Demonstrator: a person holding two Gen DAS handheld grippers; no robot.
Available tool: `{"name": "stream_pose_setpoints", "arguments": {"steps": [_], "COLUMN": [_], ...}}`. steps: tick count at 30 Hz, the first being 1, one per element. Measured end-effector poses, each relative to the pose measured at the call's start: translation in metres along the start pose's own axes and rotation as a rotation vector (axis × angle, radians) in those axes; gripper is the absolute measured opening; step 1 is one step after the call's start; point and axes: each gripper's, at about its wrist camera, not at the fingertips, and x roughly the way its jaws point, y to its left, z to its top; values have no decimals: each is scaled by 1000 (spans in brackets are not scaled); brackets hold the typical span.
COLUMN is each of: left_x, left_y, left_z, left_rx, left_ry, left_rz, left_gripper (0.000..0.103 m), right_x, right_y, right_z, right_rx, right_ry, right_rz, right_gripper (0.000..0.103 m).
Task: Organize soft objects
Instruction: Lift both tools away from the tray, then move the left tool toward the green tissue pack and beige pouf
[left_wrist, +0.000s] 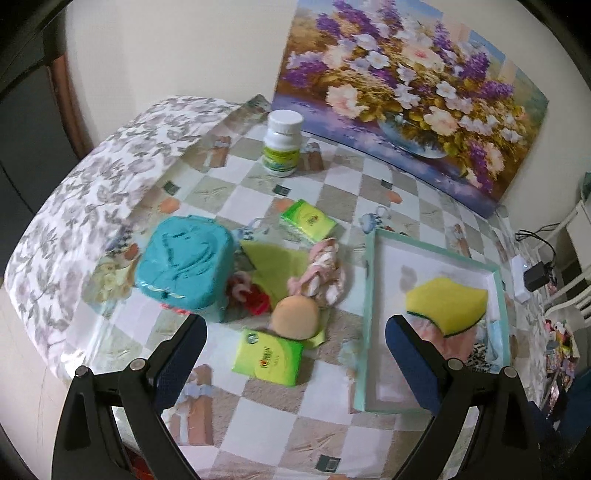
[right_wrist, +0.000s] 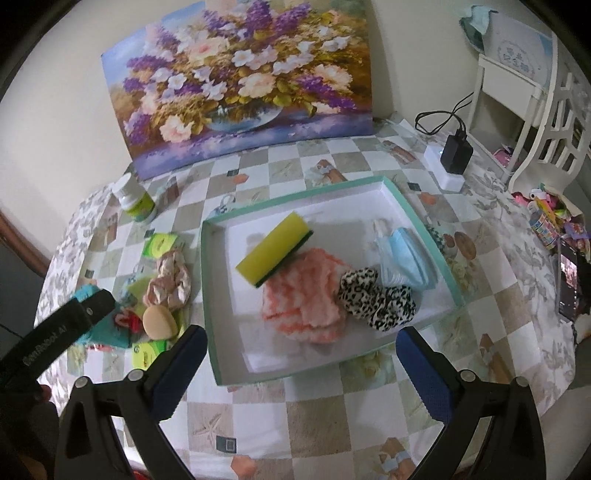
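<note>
Both claws hang released and empty above the counter (right_wrist: 325, 417): the left claw (left_wrist: 295, 332) nearest a green tissue pack (left_wrist: 267, 356) whose print is too blurred to read, the right claw (right_wrist: 301, 350) before the tray (right_wrist: 424, 221). In the tray lie a pink cloth (right_wrist: 306, 295), leopard scrunchie (right_wrist: 376, 299), yellow sponge (right_wrist: 273, 254) and blue mask (right_wrist: 406, 258). Left of it sit a beige puff (left_wrist: 295, 317), teal pouch (left_wrist: 184, 266) and, farther back, a white bottle (left_wrist: 282, 144).
</note>
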Motion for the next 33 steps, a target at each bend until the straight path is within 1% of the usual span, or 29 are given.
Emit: {"name": "stream_pose_setpoints", "arguments": {"steps": [2, 4, 9, 15, 19, 23, 25, 28, 33], "left_x": [1, 5, 17, 32, 41, 54, 60, 65, 76], "left_y": [6, 13, 45, 66, 78, 81, 81, 83, 81], "left_z": [-3, -6, -13, -17, -20, -21, -21, -19, -17], "left_rx": [-2, -13, -117, -181, -219, -222, -226, -243, -240], "left_ry": [11, 41, 114, 171, 200, 244, 258, 261, 273], "left_rz": [33, 56, 39, 93, 77, 61, 60, 51, 34], "left_gripper": [98, 98, 98, 98, 98, 98, 98, 98, 98], "right_x": [2, 2, 5, 18, 33, 50, 61, 79, 96], "right_y": [5, 11, 29, 54, 70, 82, 86, 89, 94], "right_z": [-5, -8, -13, -19, -24, -29, -30, -32, -32], "right_rx": [-16, -36, -72, -150, -190, -221, -223, -205, -193], "right_ry": [12, 14, 24, 64, 113, 154, 181, 228, 266], "right_rz": [-1, -1, 44, 67, 89, 95, 97, 121, 120], "right_gripper": [103, 103, 103, 103, 103, 103, 103, 103, 103]}}
